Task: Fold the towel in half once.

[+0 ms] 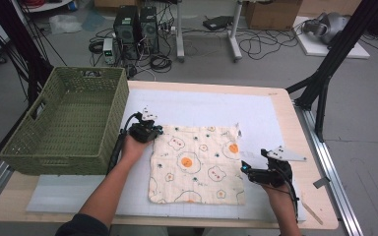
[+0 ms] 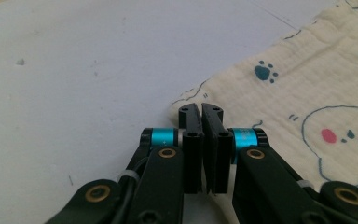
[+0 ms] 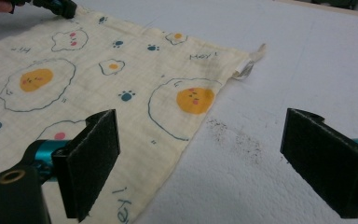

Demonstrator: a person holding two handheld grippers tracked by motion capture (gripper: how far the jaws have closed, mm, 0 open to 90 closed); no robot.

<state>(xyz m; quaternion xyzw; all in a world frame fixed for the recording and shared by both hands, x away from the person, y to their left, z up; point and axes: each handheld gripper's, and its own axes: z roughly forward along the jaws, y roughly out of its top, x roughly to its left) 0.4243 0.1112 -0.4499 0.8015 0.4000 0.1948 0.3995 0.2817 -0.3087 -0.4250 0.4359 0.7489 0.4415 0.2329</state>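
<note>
A cream cloth (image 1: pixel 197 184) printed with fried eggs and paw prints lies flat on the white mat (image 1: pixel 202 105). My left gripper (image 1: pixel 156 132) is at the cloth's far left corner. In the left gripper view its jaws (image 2: pixel 201 109) are pressed together with their tips on that corner of the cloth (image 2: pixel 317 84), pinching its edge. My right gripper (image 1: pixel 248 169) hovers by the cloth's right edge. In the right gripper view it (image 3: pixel 205 140) stands wide open, one pad over the cloth (image 3: pixel 121 70) and the other over bare mat. The left gripper (image 3: pixel 56 5) shows at the far corner there.
A green woven basket (image 1: pixel 59 152) stands on the table's left side, close to my left hand. A small white tag (image 3: pixel 249 63) sticks out at the cloth's far right corner. Dark specks (image 3: pixel 233 135) lie on the mat beside the cloth's edge. Computer towers and cables sit on the floor beyond.
</note>
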